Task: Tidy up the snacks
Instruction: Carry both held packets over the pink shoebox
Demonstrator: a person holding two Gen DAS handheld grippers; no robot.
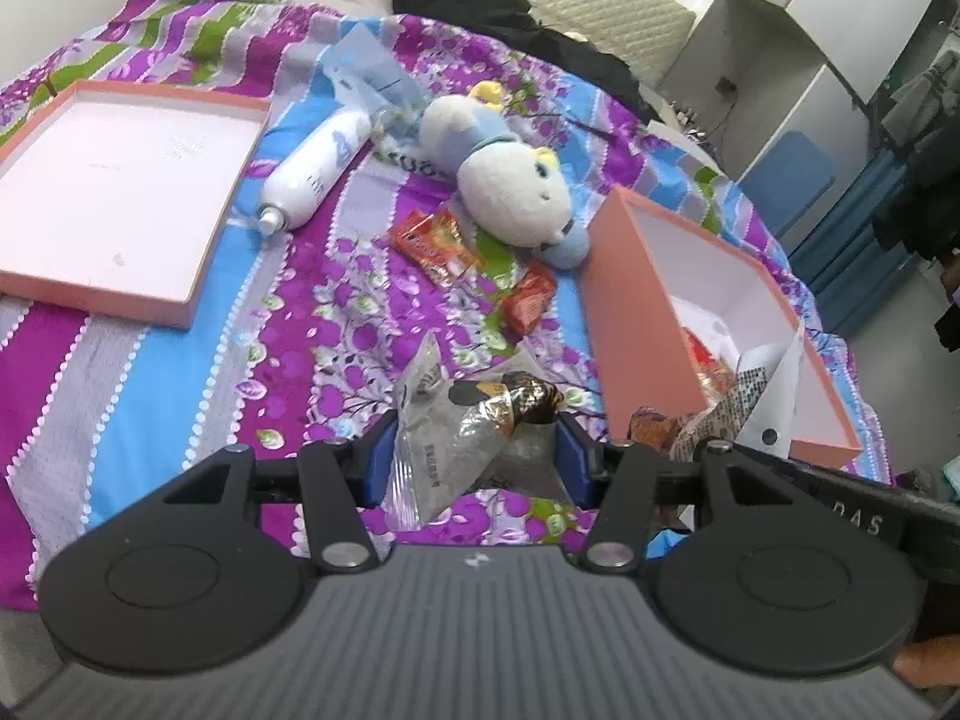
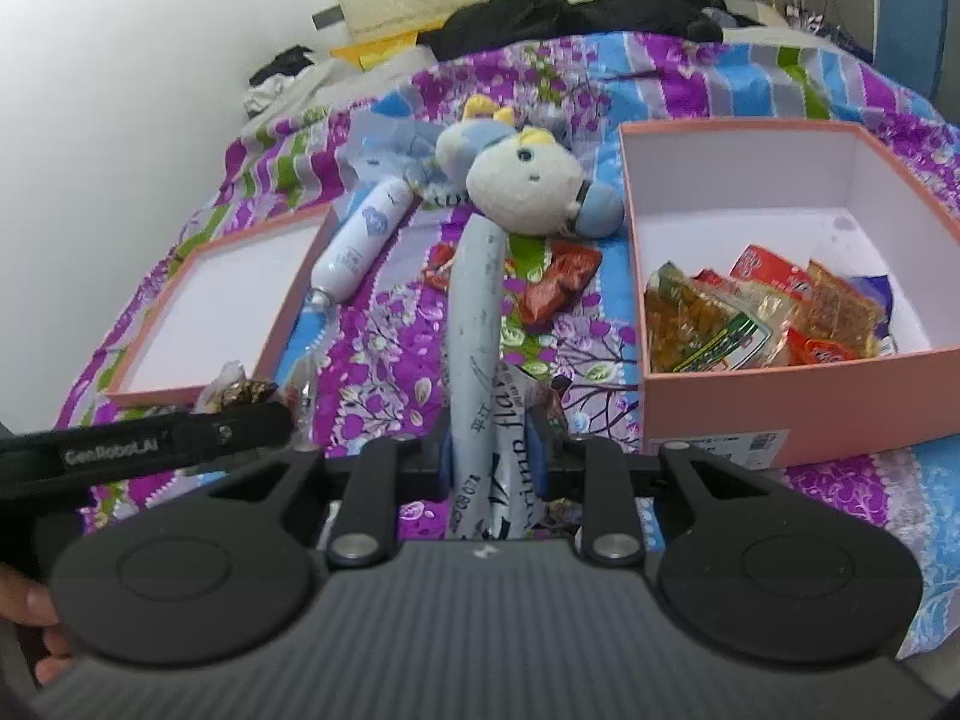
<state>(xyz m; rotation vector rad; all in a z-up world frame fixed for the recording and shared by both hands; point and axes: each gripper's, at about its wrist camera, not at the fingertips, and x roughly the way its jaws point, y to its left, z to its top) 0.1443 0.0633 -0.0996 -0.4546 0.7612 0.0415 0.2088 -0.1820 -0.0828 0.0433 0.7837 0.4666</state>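
My left gripper (image 1: 474,456) is shut on a silvery snack packet (image 1: 456,426) with a dark brown and gold end, held above the bedspread. My right gripper (image 2: 492,456) is shut on a pale blue shrimp-flavour snack bag (image 2: 477,324) that stands edge-on and reaches forward. The open pink box (image 2: 780,414) lies to the right and holds several snack packets (image 2: 720,324); in the left wrist view the pink box (image 1: 636,312) is at right. Two orange-red packets (image 1: 435,240) (image 1: 528,300) lie loose on the bed between the box and its lid.
The pink lid (image 1: 120,192) lies upturned on the left. A plush toy (image 1: 510,180) and a white bottle (image 1: 318,168) rest behind the loose packets. Dark clothing (image 2: 540,12) is heaped at the headboard. A white cabinet (image 1: 780,60) stands beyond the bed.
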